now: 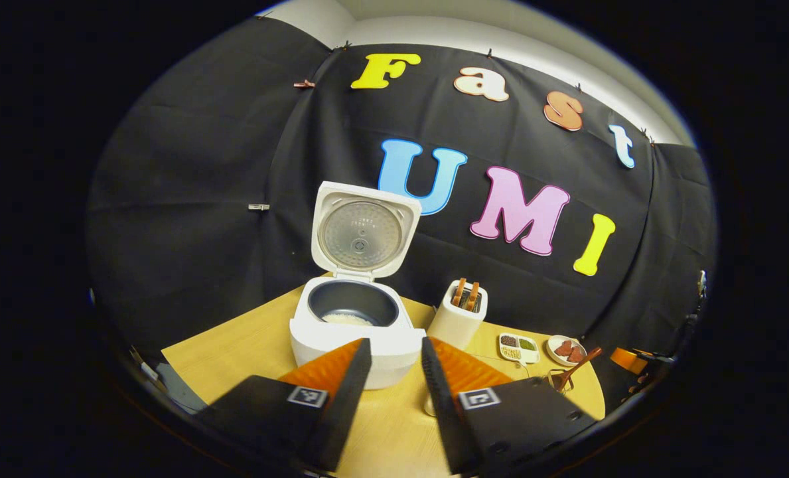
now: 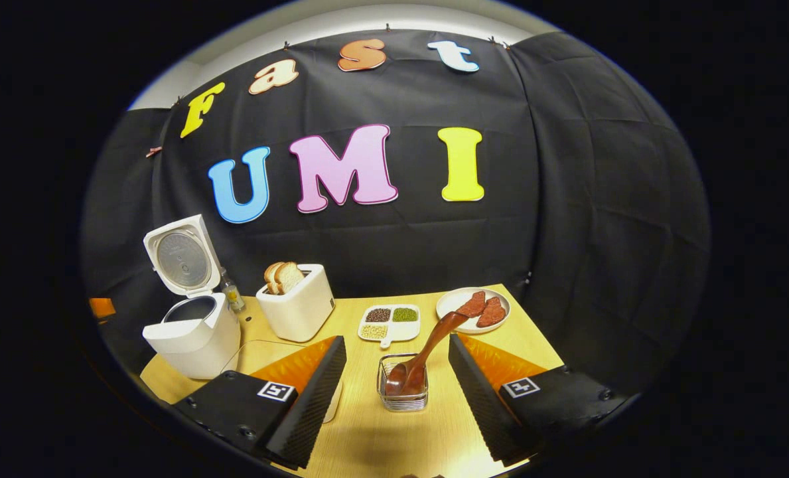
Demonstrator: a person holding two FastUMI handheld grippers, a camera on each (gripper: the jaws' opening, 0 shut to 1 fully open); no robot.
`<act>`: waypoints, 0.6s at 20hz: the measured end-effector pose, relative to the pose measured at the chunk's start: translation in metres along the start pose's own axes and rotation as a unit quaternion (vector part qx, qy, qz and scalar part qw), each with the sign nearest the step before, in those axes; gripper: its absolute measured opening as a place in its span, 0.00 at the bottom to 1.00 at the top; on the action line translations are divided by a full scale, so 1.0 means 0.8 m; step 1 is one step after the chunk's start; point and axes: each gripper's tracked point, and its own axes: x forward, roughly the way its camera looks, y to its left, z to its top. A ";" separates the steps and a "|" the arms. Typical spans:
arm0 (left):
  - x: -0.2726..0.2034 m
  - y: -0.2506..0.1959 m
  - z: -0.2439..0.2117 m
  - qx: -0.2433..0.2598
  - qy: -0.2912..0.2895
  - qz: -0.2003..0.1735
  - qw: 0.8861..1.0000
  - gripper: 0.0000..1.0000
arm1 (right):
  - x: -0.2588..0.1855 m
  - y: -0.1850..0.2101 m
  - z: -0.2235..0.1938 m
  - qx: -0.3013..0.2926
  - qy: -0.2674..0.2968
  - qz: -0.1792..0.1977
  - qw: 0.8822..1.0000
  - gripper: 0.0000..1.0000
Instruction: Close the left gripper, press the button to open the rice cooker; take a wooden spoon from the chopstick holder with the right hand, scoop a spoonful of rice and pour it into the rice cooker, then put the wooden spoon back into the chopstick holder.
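Note:
The white rice cooker stands with its lid up, and a little white rice lies in the bottom of the dark pot. My left gripper is open just in front of it, holding nothing. In the right gripper view the cooker is at far left. The wooden spoon stands bowl down in the clear chopstick holder, handle leaning up to the right. My right gripper is open, with the holder in the gap between its fingers, untouched. The spoon also appears at far right in the left gripper view.
On the wooden table stand a white toaster with bread slices, a white tray of beans, and a plate with red-brown pieces. A small bottle stands behind the cooker. A white object peeks from under one finger.

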 end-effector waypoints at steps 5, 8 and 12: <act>-0.008 -0.009 -0.026 0.008 0.023 0.012 1.000 0.96 | 0.036 -0.013 -0.007 0.028 0.016 -0.002 0.999 0.98; -0.008 -0.016 -0.036 0.024 0.035 0.022 0.999 0.95 | 0.065 -0.035 -0.028 0.048 0.046 -0.015 0.998 0.98; -0.011 -0.026 -0.054 0.032 0.056 0.036 0.997 0.96 | 0.110 -0.056 -0.055 0.067 0.078 -0.022 0.994 0.98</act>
